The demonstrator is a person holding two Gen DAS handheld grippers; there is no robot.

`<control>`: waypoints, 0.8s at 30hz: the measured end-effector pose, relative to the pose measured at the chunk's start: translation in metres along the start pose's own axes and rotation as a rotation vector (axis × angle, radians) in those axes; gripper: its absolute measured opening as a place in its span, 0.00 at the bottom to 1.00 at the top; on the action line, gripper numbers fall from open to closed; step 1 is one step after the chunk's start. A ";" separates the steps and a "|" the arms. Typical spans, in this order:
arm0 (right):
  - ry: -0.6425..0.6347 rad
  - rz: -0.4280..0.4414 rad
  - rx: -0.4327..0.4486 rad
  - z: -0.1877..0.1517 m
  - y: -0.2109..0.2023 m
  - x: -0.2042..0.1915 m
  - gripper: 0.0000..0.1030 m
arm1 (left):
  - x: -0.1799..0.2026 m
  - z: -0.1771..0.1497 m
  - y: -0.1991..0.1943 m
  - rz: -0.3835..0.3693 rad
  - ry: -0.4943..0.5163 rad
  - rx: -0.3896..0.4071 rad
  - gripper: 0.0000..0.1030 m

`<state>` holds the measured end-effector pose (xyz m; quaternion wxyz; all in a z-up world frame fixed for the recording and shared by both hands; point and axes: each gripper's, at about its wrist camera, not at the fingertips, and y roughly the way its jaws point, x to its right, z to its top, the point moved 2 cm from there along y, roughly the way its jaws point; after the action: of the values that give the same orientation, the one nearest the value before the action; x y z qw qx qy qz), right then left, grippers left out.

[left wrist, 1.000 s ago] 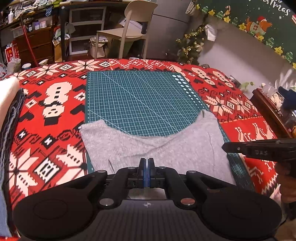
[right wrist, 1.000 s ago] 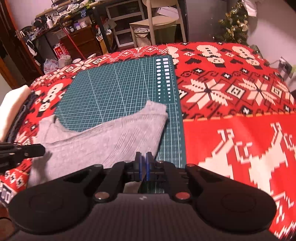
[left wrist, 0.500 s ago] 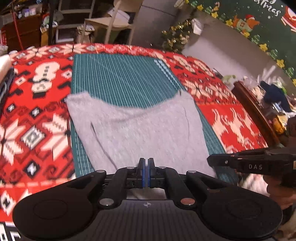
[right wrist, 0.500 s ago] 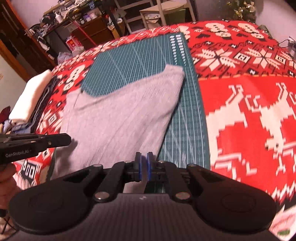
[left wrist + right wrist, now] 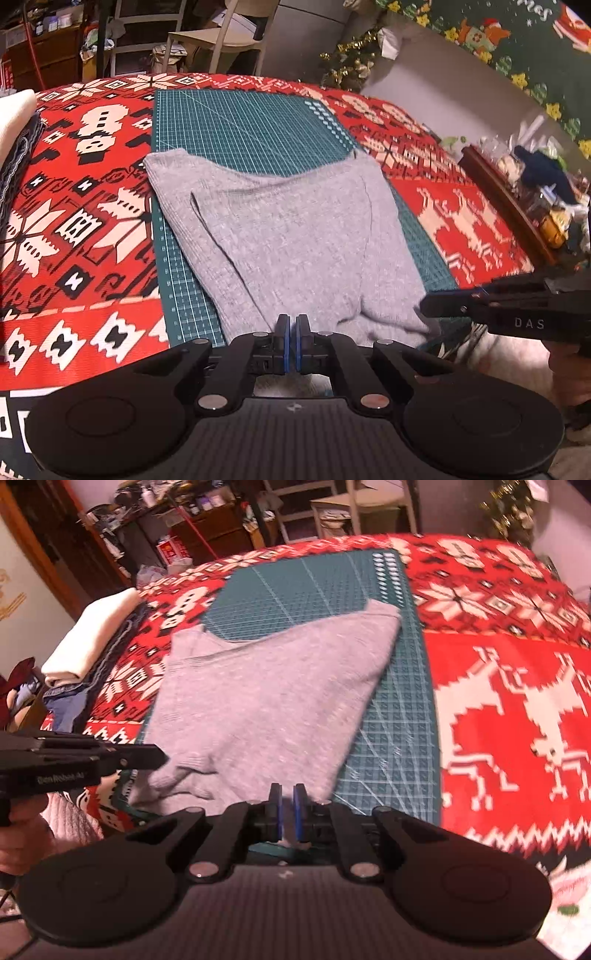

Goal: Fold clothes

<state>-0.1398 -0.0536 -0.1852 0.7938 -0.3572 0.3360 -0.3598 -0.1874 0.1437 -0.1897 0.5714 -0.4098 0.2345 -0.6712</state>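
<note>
A grey knit garment lies spread on the green cutting mat, and its near hem reaches both grippers. My left gripper is shut on the hem, with grey cloth showing under its fingers. My right gripper also pinches the near hem of the garment, with a thin gap between its pads. Each gripper shows in the other's view: the right gripper at the garment's right corner, the left gripper at its left corner. A hand holds each one.
The mat lies on a red patterned Christmas cloth. A stack of folded clothes sits at the left edge. A wooden tray with clutter stands at the right. A chair and shelves stand behind the table.
Both grippers have pulled back toward the near table edge, dragging the garment with them. More of the garment now lies flat and stretched on the mat.
</note>
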 end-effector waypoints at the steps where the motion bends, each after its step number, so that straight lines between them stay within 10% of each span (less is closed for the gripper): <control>1: -0.005 0.007 -0.008 -0.001 0.003 -0.003 0.05 | 0.000 -0.003 0.001 0.009 0.008 -0.006 0.03; 24: -0.136 0.000 0.029 0.001 0.025 -0.039 0.05 | 0.010 0.000 0.011 -0.057 0.004 -0.001 0.07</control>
<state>-0.1510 -0.0094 -0.1947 0.8200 -0.3691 0.2759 -0.3395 -0.1815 0.1318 -0.1956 0.5514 -0.4155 0.2243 -0.6877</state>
